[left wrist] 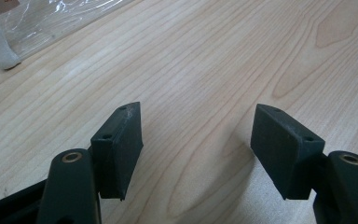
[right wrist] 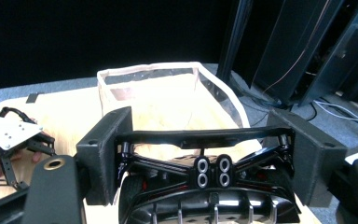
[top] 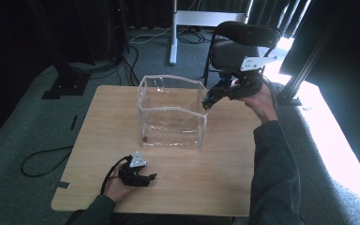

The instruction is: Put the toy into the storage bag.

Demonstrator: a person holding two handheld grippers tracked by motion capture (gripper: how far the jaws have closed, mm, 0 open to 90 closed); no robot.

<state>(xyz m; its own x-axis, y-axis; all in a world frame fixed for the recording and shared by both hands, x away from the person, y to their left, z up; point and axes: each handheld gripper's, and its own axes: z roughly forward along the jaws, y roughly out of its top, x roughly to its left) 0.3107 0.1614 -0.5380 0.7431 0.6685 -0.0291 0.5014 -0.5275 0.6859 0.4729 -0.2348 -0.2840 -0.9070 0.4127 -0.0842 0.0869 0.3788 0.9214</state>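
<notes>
A clear plastic bag [top: 171, 112] with a white rim stands open in the middle of the wooden table [top: 215, 178]. My right gripper [top: 217, 93] hovers at the bag's upper right corner, tilted toward it, shut on a black toy car [top: 211, 98]. In the right gripper view the toy car [right wrist: 209, 186] spans the gap between the jaws of the right gripper [right wrist: 209, 149], with the bag's rim [right wrist: 149, 67] just beyond. My left gripper [top: 146, 178] rests on the table near the front edge. Its jaws stand open over bare wood at the left gripper [left wrist: 196, 144]. The bag's corner [left wrist: 0, 51] shows at top left.
A black chair [top: 243, 42] stands behind the table's far right corner, close to my right hand. A white post [top: 173, 33] rises beyond the far edge. A black cable [top: 42, 161] loops on the carpet at the left. Dark frame legs stand at both sides.
</notes>
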